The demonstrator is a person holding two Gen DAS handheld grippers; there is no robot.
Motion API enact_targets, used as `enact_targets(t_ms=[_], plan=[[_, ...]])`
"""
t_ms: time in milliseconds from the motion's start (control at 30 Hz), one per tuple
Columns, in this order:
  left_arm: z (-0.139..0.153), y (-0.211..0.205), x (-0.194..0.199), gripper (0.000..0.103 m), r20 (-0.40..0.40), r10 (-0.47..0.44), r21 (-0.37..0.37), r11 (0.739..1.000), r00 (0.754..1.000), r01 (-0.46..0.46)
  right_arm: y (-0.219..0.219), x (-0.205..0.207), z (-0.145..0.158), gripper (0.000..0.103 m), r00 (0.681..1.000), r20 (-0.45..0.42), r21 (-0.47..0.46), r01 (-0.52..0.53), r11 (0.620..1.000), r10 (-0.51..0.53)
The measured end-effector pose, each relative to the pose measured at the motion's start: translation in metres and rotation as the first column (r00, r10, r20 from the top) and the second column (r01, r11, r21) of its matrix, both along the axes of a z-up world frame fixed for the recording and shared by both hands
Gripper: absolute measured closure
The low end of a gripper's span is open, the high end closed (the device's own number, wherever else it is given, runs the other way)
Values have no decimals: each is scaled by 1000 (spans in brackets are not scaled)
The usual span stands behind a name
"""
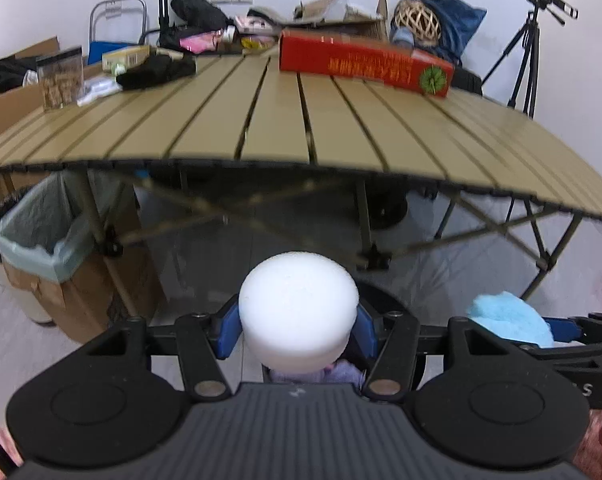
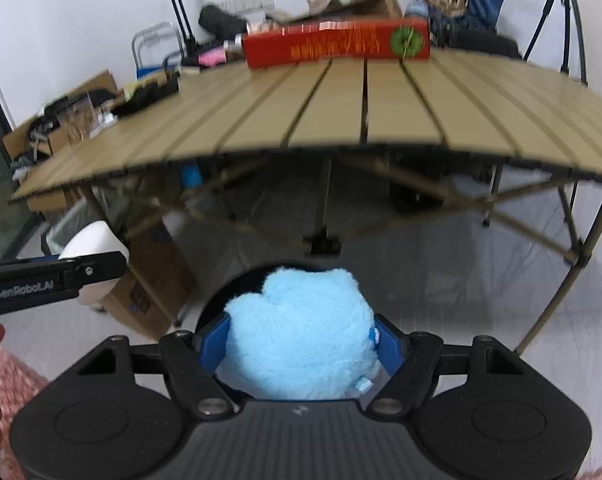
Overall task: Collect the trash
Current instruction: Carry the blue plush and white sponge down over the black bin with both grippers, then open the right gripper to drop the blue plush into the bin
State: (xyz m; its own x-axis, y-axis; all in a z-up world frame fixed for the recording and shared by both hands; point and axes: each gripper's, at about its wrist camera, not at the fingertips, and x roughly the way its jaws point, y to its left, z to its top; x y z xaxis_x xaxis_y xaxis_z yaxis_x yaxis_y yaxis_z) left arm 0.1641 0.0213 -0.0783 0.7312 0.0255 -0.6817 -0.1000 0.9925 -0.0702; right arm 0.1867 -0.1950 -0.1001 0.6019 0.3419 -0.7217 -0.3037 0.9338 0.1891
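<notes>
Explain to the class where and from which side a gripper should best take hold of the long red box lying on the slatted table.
Probably across the red box at its narrow width near mid-length, coming from above. It lies flat and long on the slatted table, with clutter packed behind it, so only top and front are free.

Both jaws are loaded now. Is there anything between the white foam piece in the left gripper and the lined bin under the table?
Partly. The lined bin sits tucked under the left end of the table, so the table edge overhangs its far side. A table leg stands at its rim. From the white foam piece, the near side looks open.
</notes>
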Motion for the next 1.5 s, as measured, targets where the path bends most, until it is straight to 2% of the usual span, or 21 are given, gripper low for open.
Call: enact_targets(t_ms=[467, 700, 933, 1167, 1500], plan=[[-57, 1, -14, 46, -152, 8, 22, 1000, 988, -4, 21, -8, -55, 30, 988, -149, -71, -47, 996, 36], [-82, 9, -6, 46, -241, 25, 20, 1000, 970, -21, 34, -1, -81, 30, 973, -226, -119, -79, 990, 51], [-98, 12, 1, 46, -289, 36, 26, 999, 957, -29, 41, 10, -101, 30, 960, -276, -142, -93, 985, 51], [-101, 11, 10, 46, -287, 41, 41, 999, 957, -30, 45, 22, -112, 30, 957, -283, -149, -110, 983, 64], [-104, 17, 24, 46, -298, 67, 40, 998, 952, -58, 53, 46, -111, 30, 969, -232, -149, -123, 981, 87]])
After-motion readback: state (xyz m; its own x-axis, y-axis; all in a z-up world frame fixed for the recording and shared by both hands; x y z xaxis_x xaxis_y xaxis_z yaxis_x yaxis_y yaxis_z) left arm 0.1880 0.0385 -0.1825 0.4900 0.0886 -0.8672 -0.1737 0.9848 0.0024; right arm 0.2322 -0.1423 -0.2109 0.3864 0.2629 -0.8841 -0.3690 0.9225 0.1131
